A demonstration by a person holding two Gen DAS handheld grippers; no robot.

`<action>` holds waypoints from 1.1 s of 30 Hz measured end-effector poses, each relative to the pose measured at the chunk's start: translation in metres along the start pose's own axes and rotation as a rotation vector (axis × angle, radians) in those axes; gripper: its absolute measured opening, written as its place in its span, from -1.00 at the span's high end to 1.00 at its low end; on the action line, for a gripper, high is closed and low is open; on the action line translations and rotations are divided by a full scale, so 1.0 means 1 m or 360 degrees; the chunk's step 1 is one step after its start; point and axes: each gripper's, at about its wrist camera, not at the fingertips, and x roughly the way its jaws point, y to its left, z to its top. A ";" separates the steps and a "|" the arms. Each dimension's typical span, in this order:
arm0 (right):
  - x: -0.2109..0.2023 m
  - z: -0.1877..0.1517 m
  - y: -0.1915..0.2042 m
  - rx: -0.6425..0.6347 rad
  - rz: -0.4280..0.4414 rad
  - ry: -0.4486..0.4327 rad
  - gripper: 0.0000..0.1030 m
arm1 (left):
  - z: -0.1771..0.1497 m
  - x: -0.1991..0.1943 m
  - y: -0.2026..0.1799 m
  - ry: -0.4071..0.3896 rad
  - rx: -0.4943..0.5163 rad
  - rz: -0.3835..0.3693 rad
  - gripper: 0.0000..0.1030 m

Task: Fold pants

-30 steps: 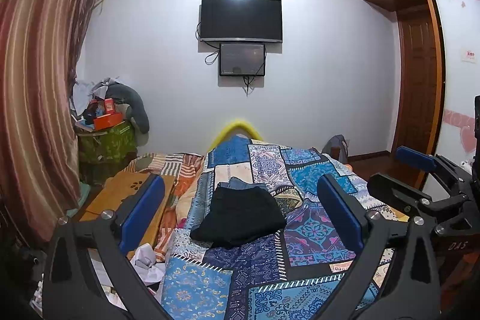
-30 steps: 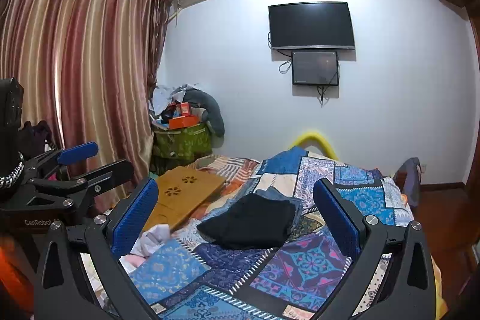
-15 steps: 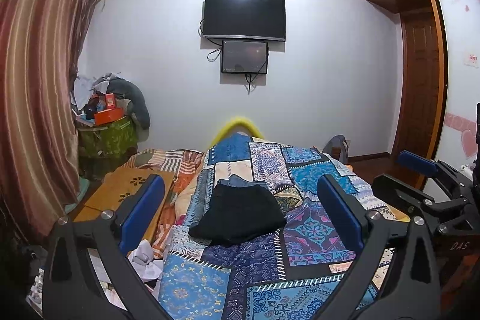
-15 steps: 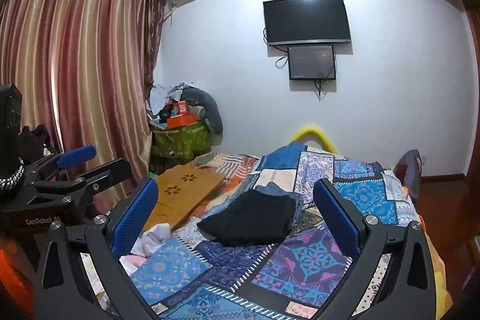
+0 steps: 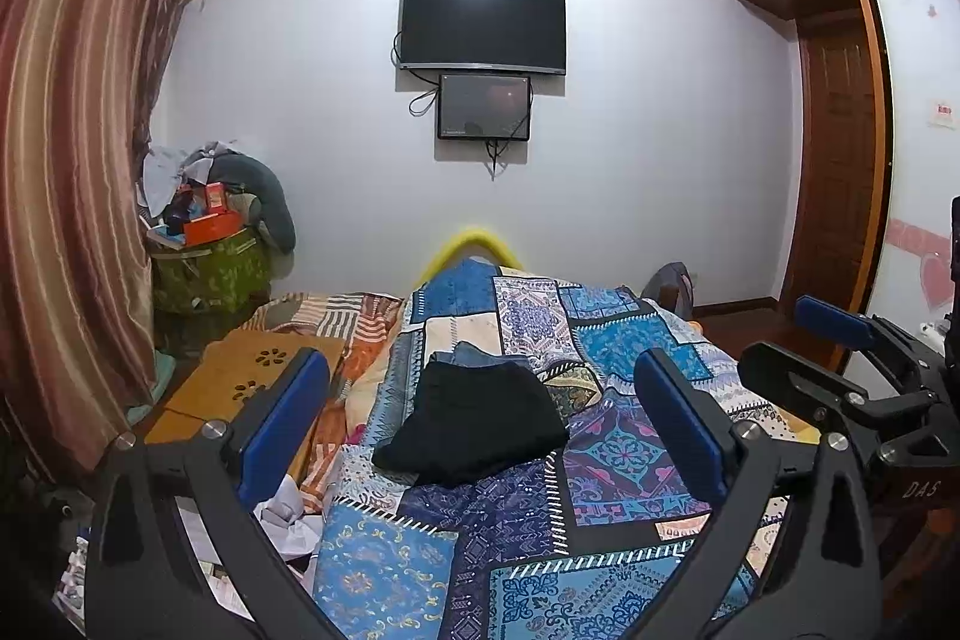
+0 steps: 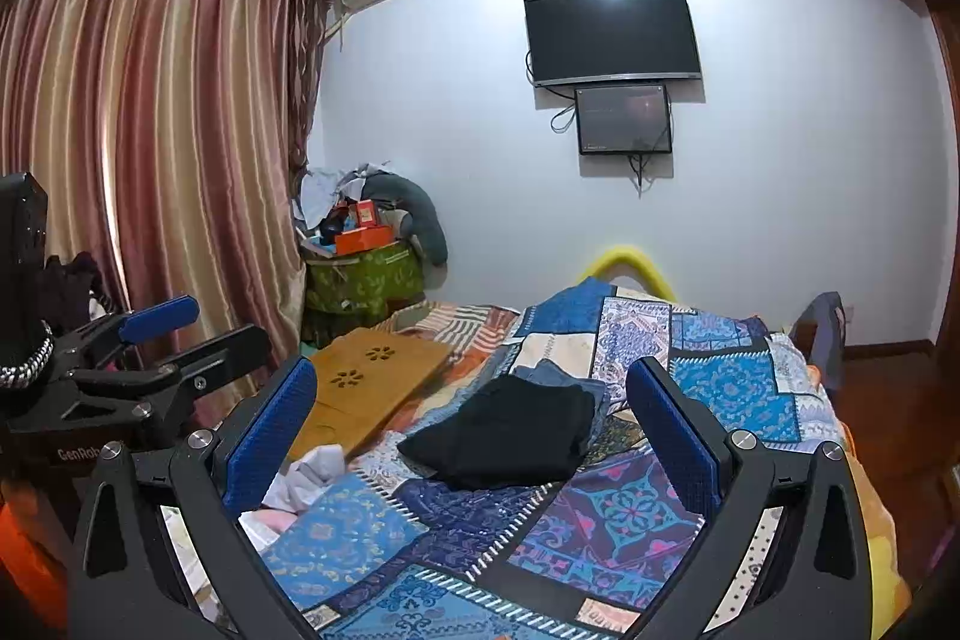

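Bedroom, patchwork quilt (image 5: 624, 460) as your work surface. Black pants (image 5: 480, 424) lie folded mid-bed, denim garment (image 6: 558, 376) touching behind. Your left gripper (image 5: 480, 430) and right gripper (image 6: 474, 436) hover well clear, jaws spread, empty: fold looks finished, nothing left to hold.

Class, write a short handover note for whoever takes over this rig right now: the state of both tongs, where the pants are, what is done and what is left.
Left tongs: open, empty, held above the bed.
Right tongs: open, empty, likewise clear of the cloth.
Black pants: folded into a compact bundle on the patchwork quilt, lying partly over a folded blue denim garment.
Done: the black pants look folded.
Left: probably nothing; at most tidy the bundle's edges.
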 end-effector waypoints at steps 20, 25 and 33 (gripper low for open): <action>-0.001 -0.001 0.000 -0.0003 -0.0016 0.0004 -1.00 | -0.002 0.005 0.006 0.0026 -0.0064 -0.0048 -0.99; 0.001 -0.001 -0.001 0.0003 -0.0012 0.0007 -1.00 | -0.002 0.005 0.005 0.0037 -0.0061 -0.0058 -0.99; 0.001 -0.001 -0.001 0.0014 -0.0016 0.0004 -1.00 | -0.004 0.004 0.002 0.0037 -0.0036 -0.0061 -0.99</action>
